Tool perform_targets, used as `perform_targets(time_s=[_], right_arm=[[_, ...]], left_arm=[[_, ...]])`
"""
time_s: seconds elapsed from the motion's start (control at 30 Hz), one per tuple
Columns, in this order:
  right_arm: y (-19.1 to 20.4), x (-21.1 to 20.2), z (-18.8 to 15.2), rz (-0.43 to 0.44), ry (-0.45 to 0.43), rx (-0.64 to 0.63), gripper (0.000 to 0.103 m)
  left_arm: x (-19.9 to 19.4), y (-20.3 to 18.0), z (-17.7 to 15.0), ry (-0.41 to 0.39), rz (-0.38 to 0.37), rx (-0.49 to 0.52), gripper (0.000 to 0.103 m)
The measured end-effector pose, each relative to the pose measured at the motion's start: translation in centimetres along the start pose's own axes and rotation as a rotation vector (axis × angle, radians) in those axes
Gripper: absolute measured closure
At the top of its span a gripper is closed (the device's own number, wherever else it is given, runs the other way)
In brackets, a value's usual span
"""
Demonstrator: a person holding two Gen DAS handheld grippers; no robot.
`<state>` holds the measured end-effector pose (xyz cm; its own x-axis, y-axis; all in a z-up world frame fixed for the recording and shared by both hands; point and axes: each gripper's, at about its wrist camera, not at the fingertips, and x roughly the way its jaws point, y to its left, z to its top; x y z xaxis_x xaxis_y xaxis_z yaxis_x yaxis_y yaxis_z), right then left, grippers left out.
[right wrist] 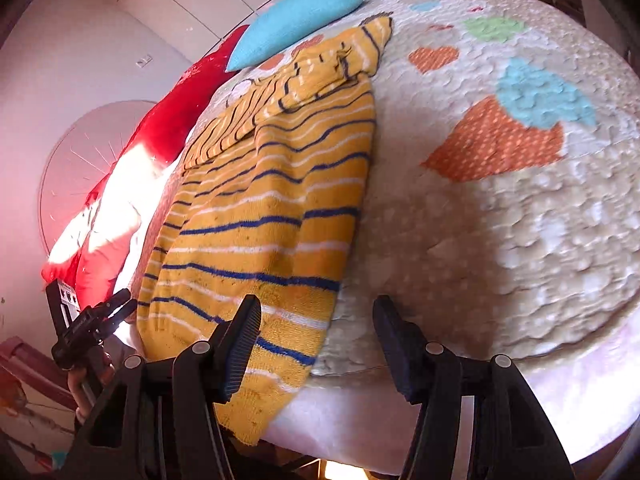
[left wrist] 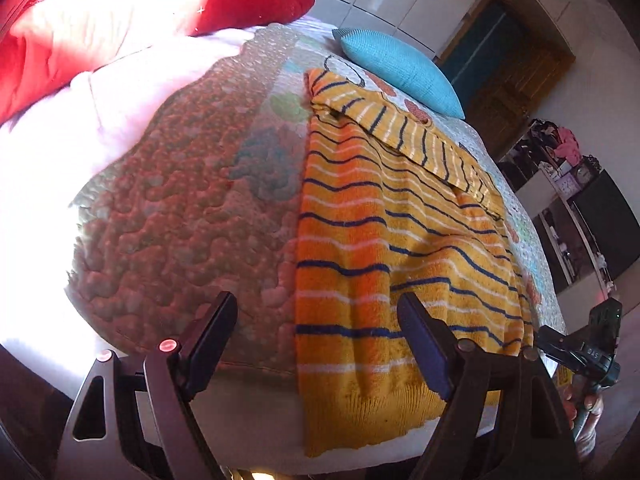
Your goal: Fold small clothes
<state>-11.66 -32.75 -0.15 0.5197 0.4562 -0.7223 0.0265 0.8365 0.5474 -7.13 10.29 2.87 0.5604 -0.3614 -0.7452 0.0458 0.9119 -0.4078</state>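
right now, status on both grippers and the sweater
Left gripper open, empty. Right gripper open, empty. Striped sweater flat on quilt, sleeve folded across. Nothing in the way.

The sweater (left wrist: 380, 240) lies on the quilt (left wrist: 192, 220) that covers the bed, running lengthwise from the near edge toward the far end. Its hem hangs over the near edge of the bed. At its far end a sleeve (left wrist: 424, 136) is folded across the body. A small pillow (left wrist: 400, 68) lies on the quilt just beyond the sweater's far end. A large cushion (left wrist: 120, 12) lies along the far left side of the bed, well apart from the sweater. The left gripper (left wrist: 316, 344) is at the near edge over the sweater's left side; the right gripper (right wrist: 316, 344) is at the near edge by its right side.
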Motion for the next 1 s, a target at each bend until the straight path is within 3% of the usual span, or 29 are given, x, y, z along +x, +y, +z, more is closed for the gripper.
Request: perform_targets(time_s=[0.07, 0.2, 0.33, 0.57, 0.6, 0.67, 0.73, 0.77, 0.83, 1.0], right_arm=[[0.8, 0.8, 0.1, -0.006, -0.023, -0.001, 0.038], [0.7, 2.1, 0.3, 0.125, -0.002, 0.06, 0.038], [1.8, 2.9, -0.8, 0.144, 0.002, 0.041, 0.038], [2.5, 3.2, -3.4, 0.222, -0.007, 0.088, 0.042], [2.6, 3.2, -3.7, 0.224, -0.008, 0.095, 0.045], [2.6, 3.2, -4.2, 0.203, -0.01, 0.099, 0.058], [2.4, 3.2, -4.3, 0.181, -0.025, 0.106, 0.065], [2.4, 3.3, -4.3, 0.169, -0.03, 0.115, 0.077], [1.9, 3.4, -4.2, 0.137, -0.022, 0.139, 0.092], [0.7, 2.6, -3.7, 0.23, -0.004, 0.202, 0.094]], left_arm=[[0.7, -0.3, -0.4, 0.01, -0.007, 0.005, 0.022], [0.7, -0.7, -1.3, -0.002, -0.047, -0.002, 0.022], [0.2, -0.8, -2.1, 0.008, -0.123, -0.033, 0.022], [-0.9, -1.8, -4.0, 0.011, -0.116, -0.025, 0.022], [-1.0, -2.0, -4.2, 0.01, -0.105, -0.025, 0.025], [-0.8, -2.3, -4.4, 0.015, -0.058, -0.011, 0.041], [-0.5, -2.1, -4.2, 0.024, -0.024, -0.014, 0.076], [-0.3, -1.8, -4.0, 0.038, -0.041, -0.033, 0.084], [0.0, -1.2, -3.7, 0.059, -0.068, -0.083, 0.087], [-1.7, -1.9, -3.7, 0.044, -0.056, -0.073, 0.091]])
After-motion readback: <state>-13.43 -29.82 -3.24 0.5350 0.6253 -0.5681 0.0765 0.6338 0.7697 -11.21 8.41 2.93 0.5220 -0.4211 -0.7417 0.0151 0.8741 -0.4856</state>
